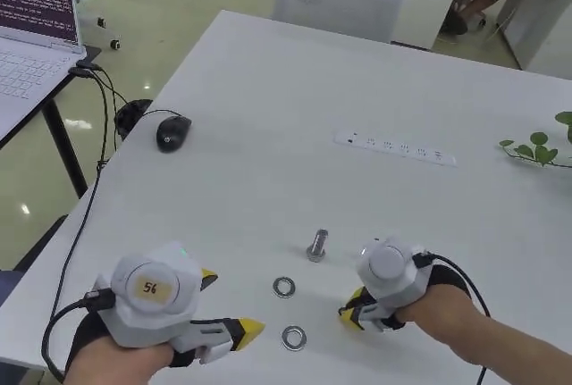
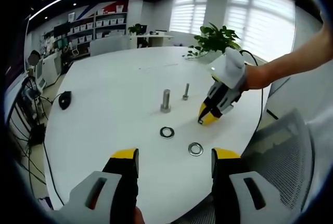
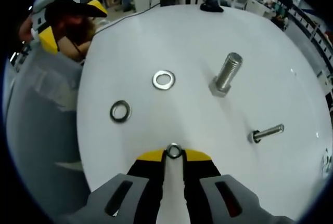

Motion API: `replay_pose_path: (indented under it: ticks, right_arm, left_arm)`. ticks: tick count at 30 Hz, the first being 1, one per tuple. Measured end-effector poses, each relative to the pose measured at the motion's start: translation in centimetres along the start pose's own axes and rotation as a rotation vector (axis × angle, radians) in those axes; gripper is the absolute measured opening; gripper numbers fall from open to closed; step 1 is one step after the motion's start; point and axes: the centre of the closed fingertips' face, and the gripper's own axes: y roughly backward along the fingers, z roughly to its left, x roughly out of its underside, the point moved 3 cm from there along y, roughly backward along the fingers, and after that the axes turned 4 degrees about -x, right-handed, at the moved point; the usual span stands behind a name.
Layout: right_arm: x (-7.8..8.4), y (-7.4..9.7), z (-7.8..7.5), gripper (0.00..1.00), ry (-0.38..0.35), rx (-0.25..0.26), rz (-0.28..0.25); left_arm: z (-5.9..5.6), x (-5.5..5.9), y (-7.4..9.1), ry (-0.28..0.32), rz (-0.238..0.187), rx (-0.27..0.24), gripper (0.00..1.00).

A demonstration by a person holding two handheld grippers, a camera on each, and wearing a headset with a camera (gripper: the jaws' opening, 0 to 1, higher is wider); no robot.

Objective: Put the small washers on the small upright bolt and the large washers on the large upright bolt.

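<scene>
Right gripper (image 3: pixel 174 156), yellow-tipped, is seen with its jaws drawn together on a small silver metal washer (image 3: pixel 174 150), close to the white tabletop (image 3: pixel 171 31). Left gripper (image 2: pixel 175 155) is held with its jaws wide apart, and nothing is gripped between them. One large flat silver washer (image 3: pixel 164 79) and a second large washer (image 3: pixel 120 111) are laid flat near each other between the two grippers. Beyond them the large upright silver bolt (image 3: pixel 227 73) is stood head-down, and the small upright bolt (image 3: pixel 266 132) is set near it, apart.
</scene>
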Motion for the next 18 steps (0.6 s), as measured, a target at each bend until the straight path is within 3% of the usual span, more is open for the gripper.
replay_pose_path:
  ticks: [10, 14, 18]
  right_arm:
    - [1.2, 0.4, -0.3, 0.14, -0.011, 0.011, 0.007]
    - [1.3, 0.4, -0.3, 0.14, 0.084, 0.001, 0.061]
    - [1.1, 0.3, -0.2, 0.15, 0.124, -0.02, 0.1]
  left_arm:
    - [-0.3, 0.4, -0.1, 0.001, 0.009, 0.004, 0.56]
    - [-0.3, 0.3, -0.3, 0.001, 0.007, 0.005, 0.56]
    - [-0.8, 0.3, -0.6, -0.001, 0.01, 0.013, 0.56]
